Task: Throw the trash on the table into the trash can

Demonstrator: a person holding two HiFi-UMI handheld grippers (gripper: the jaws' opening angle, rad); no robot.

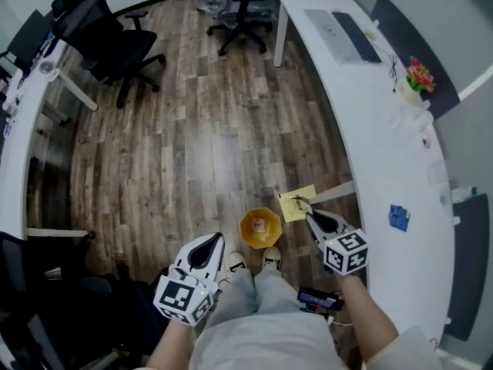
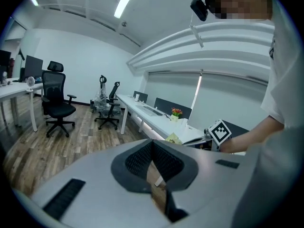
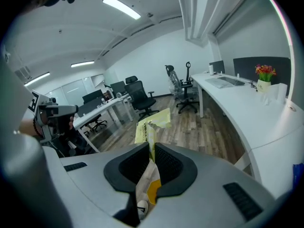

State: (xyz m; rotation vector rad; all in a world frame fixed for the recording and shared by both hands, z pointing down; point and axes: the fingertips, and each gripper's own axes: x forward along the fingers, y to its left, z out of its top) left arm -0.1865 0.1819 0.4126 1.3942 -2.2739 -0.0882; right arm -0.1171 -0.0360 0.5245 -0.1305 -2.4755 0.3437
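Currently, the right gripper (image 1: pixel 311 218) sits right of centre in the lower half of the head view, its jaws clamped narrow on a yellow wrapper (image 1: pixel 296 204). The wrapper is off the table, in the air just up and right of the yellow bin (image 1: pixel 260 227). The bin stands on the floor (image 1: pixel 192 153) at lower centre, left of the white table (image 1: pixel 385 153). The left gripper (image 1: pixel 212 243), at lower left, has its jaws closed together with nothing between them.
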